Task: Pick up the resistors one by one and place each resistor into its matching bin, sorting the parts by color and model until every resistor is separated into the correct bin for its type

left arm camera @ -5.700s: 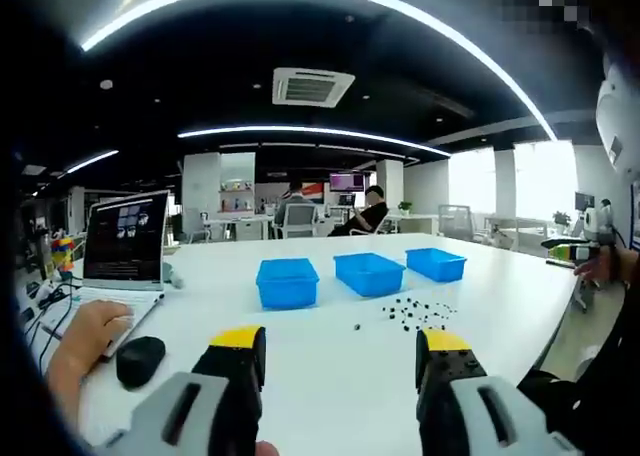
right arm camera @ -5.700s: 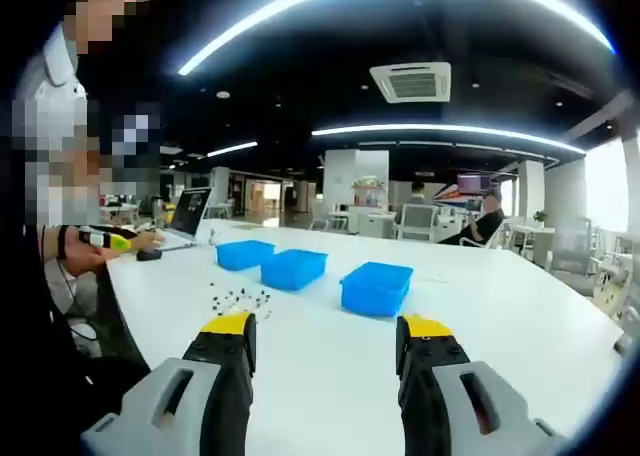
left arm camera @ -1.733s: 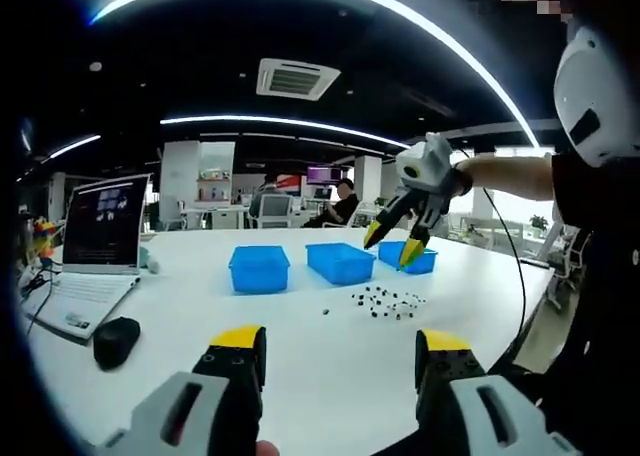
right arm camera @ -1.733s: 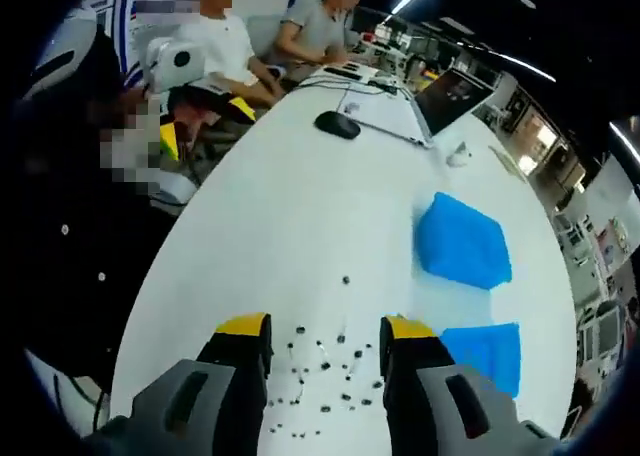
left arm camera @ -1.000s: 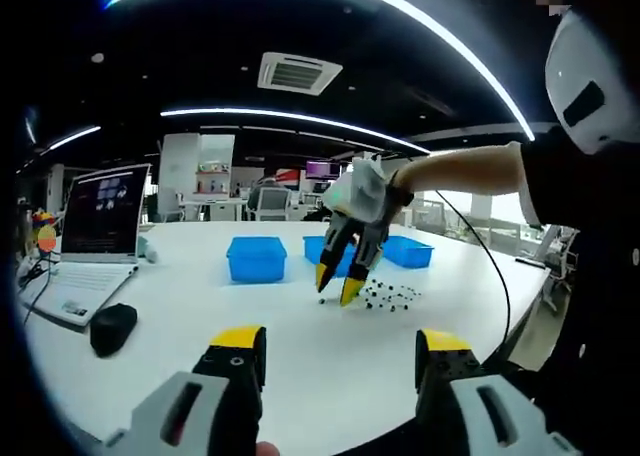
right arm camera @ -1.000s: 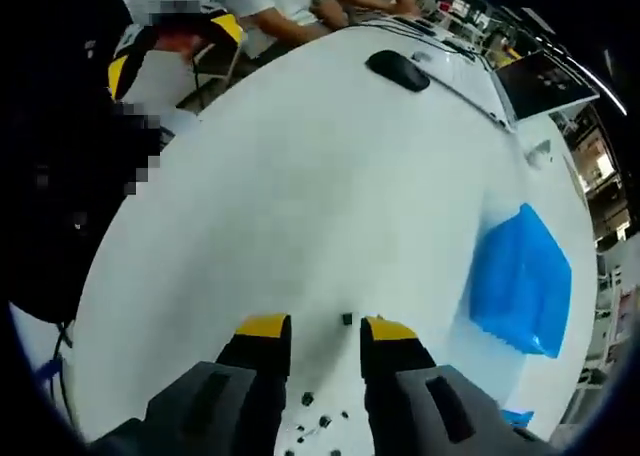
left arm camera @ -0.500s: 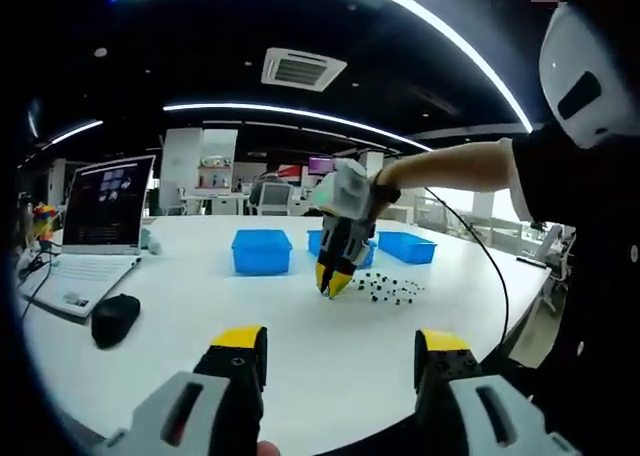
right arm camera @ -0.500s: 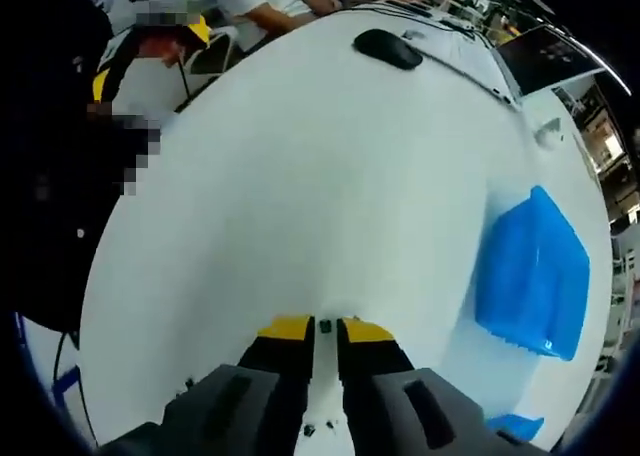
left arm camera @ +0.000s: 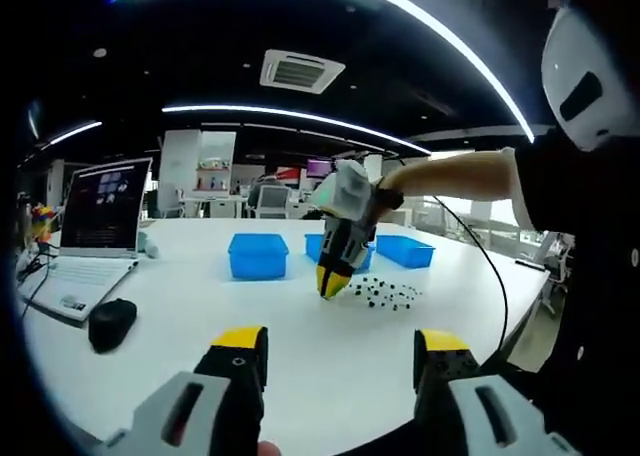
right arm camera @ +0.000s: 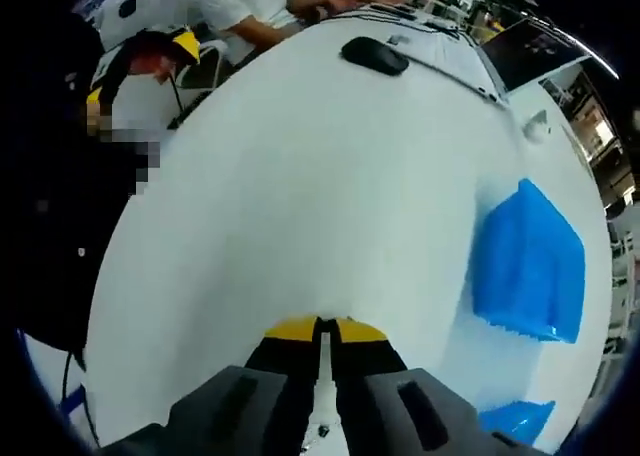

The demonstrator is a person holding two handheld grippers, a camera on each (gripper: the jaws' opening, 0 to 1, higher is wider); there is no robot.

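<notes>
A wide white table (left arm camera: 180, 306) stands in an open office under a dark ceiling with long curved light strips and a ceiling air vent (left arm camera: 301, 71). On its far side sit an open laptop (left arm camera: 95, 226) and a black mouse (left arm camera: 110, 324). Three blue bins (left arm camera: 258, 255) stand in a row across the middle of the table; whether anything lies in them cannot be told. Just beside the bins a scatter of small dark resistors (left arm camera: 388, 294) lies on the white top. In the left gripper view, the left gripper (left arm camera: 338, 344) hangs above the near table edge with its yellow-tipped jaws wide apart and nothing between them. The right gripper (left arm camera: 332, 282) points down at the table by the near edge of the scatter, jaws pressed nearly together; in the right gripper view a small dark resistor (right arm camera: 319, 325) appears pinched between the tips, with one blue bin (right arm camera: 528, 266) to the side.
</notes>
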